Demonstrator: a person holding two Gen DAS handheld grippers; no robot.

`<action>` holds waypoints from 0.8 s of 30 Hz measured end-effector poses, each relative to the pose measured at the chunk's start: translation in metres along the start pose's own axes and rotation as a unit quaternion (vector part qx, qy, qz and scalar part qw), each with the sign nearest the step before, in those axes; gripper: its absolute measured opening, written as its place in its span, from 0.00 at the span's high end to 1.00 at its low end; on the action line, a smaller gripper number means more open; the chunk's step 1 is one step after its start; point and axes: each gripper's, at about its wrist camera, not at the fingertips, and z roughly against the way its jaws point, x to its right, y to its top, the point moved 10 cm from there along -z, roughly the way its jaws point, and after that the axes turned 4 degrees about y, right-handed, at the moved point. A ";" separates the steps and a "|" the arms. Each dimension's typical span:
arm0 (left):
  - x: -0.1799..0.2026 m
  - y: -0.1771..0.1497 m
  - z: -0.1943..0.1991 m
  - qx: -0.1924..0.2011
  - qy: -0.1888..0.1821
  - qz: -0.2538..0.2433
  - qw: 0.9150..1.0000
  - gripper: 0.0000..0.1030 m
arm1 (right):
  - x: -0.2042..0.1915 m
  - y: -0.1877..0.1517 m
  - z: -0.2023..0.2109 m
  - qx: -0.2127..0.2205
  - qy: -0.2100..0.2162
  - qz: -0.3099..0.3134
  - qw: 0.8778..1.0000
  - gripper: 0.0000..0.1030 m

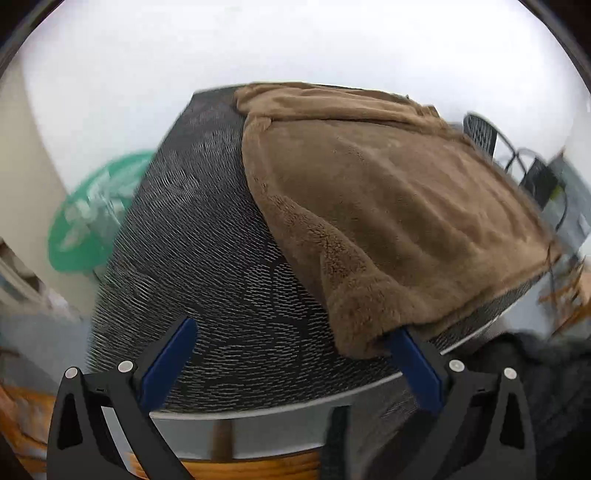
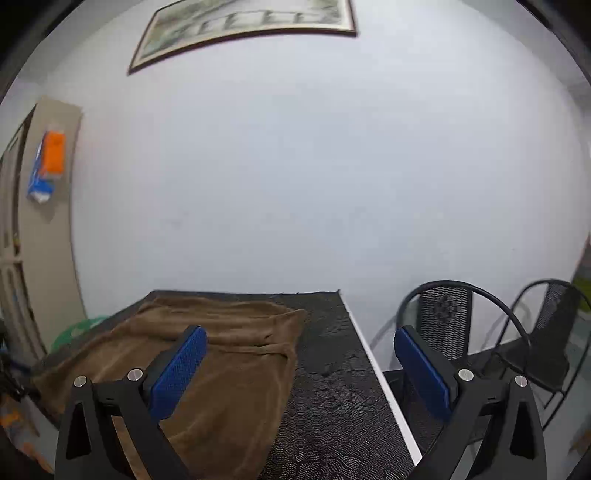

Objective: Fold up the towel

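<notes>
A brown fluffy towel [image 1: 388,206] lies spread on a table with a black patterned cloth [image 1: 192,236], its far edge bunched. My left gripper [image 1: 295,334] is open just above the table's near edge. Its right finger [image 1: 413,362] touches the towel's near corner, which hangs over the finger's tip. In the right wrist view the same towel [image 2: 229,354] covers the left part of the tabletop [image 2: 332,387]. My right gripper [image 2: 299,341] hangs open above the table with nothing between its blue pads.
Two black mesh chairs [image 2: 461,328] stand right of the table by a white wall. A green round object [image 1: 92,214] sits beyond the table's left side. A framed picture [image 2: 243,26] hangs high on the wall. Wooden floor shows under the table.
</notes>
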 end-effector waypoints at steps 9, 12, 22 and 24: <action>0.002 0.009 -0.003 0.034 -0.002 0.072 0.997 0.47 | -0.005 -0.063 0.010 -0.079 -0.032 0.039 0.996 0.00; 0.003 0.008 -0.001 0.045 0.002 0.085 0.995 0.55 | -0.006 -0.080 0.019 -0.096 -0.038 0.052 0.993 0.11; -0.019 0.001 0.010 0.070 0.035 0.133 0.988 0.51 | 0.000 -0.092 0.045 -0.129 -0.068 0.098 0.984 0.49; -0.018 -0.001 0.010 0.068 0.034 0.134 0.988 0.51 | 0.010 -0.083 0.053 -0.115 -0.077 0.076 0.987 0.49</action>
